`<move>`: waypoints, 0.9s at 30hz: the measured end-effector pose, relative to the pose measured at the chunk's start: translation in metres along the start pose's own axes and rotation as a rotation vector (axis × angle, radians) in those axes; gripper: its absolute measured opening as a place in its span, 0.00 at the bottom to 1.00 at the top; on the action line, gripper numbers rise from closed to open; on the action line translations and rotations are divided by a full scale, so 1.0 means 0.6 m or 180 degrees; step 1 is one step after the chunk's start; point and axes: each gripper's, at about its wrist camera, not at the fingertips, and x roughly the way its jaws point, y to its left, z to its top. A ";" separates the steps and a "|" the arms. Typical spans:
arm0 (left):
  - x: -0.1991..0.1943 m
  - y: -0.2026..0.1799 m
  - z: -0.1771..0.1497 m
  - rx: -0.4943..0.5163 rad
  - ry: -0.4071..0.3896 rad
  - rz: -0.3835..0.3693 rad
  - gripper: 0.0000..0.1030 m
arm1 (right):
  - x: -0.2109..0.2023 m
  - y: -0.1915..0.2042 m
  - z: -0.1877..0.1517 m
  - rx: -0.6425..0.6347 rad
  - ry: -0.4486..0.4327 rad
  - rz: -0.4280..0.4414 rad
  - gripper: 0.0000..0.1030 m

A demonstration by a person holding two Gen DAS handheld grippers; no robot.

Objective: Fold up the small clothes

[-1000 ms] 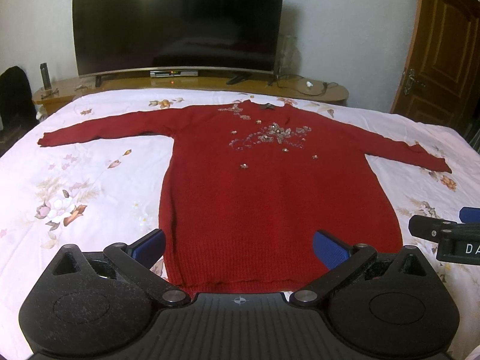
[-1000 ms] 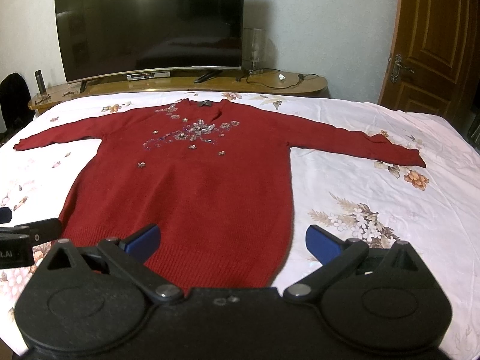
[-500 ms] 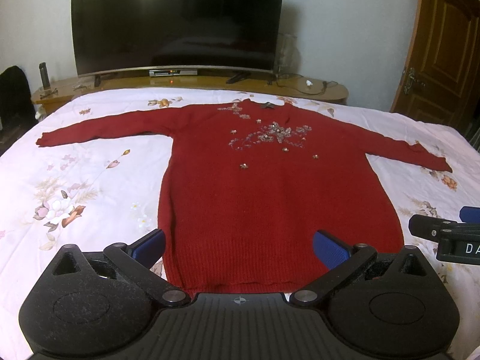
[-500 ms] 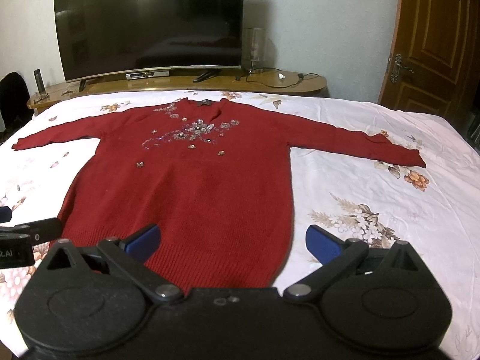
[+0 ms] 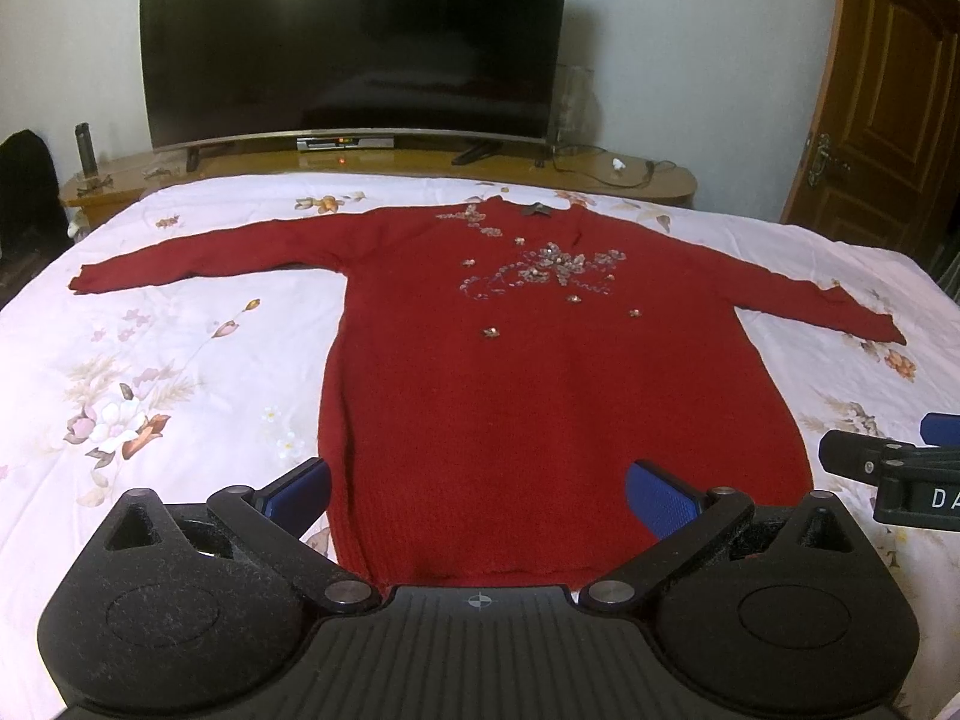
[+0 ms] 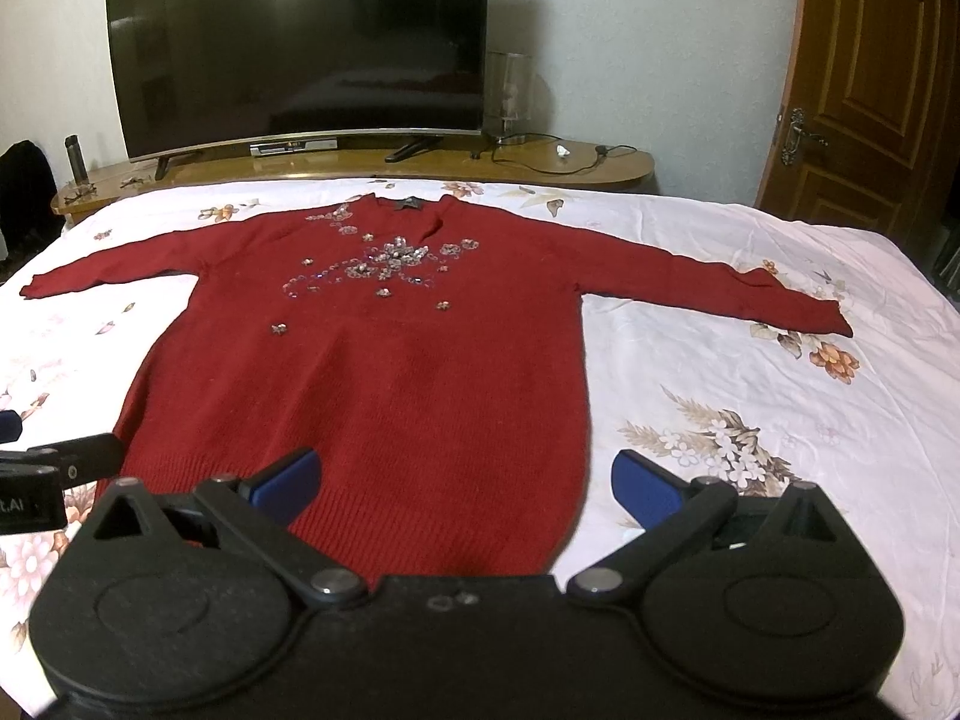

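Observation:
A red knit sweater [image 5: 540, 396] with a beaded pattern on the chest lies flat and face up on the bed, both sleeves spread out sideways; it also shows in the right wrist view [image 6: 390, 384]. My left gripper [image 5: 477, 495] is open and empty, held above the hem near its left half. My right gripper [image 6: 465, 483] is open and empty, above the hem's right part. The right gripper's tip [image 5: 888, 468] shows at the right edge of the left wrist view.
The bed has a white floral sheet [image 5: 150, 372]. Beyond its far edge stands a wooden TV bench [image 5: 390, 165] with a large dark TV [image 5: 354, 42]. A brown door [image 6: 870, 78] is at the right.
Both views have shifted very slightly; the sweater lies as before and both grippers stay open.

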 end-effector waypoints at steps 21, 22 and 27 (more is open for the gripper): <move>0.038 0.059 0.050 -0.0150 -0.0181 -0.0439 1.00 | 0.007 -0.011 0.025 0.0263 -0.0251 -0.0376 0.99; 0.046 0.058 0.058 -0.0154 -0.0205 -0.0449 1.00 | 0.010 -0.021 0.029 0.0302 -0.0279 -0.0413 0.99; 0.107 0.047 0.099 -0.0226 -0.0328 -0.0358 1.00 | 0.048 -0.087 0.054 0.0496 -0.0398 -0.0625 0.99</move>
